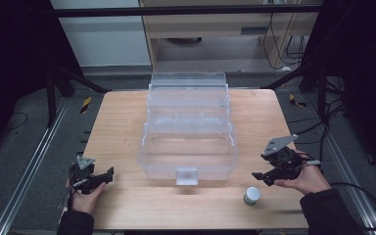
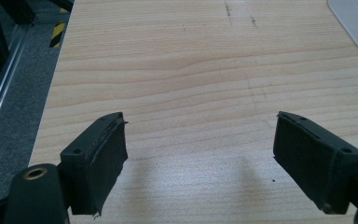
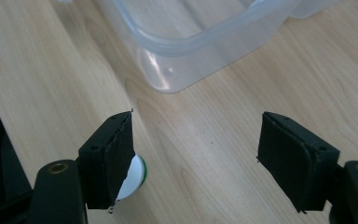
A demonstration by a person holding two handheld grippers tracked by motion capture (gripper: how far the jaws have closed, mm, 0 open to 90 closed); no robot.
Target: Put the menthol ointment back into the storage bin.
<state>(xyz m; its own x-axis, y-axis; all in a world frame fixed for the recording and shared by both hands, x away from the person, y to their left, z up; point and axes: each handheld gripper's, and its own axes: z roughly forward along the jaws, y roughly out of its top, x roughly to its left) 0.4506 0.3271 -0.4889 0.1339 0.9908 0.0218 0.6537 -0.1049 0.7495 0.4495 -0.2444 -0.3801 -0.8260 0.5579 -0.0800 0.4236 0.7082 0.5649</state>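
Right gripper (image 1: 266, 177) hung just above the table (image 1: 127, 142) near its right front edge, jaws spread wide with nothing between them. In the right gripper view (image 3: 196, 154) one pad partly hid a small white-capped jar with a green band (image 3: 134, 179), which stood on the wood just beside that pad; contact could not be determined. In the high view the jar (image 1: 251, 196) stood upright close to the front edge, below the gripper and well apart from the clear plastic storage box (image 1: 188, 132), which occupied the table centre with its tiers stepped open. Left gripper (image 1: 103, 177) sat at the left front corner, jaws likewise wide and empty over bare wood (image 2: 198, 154).
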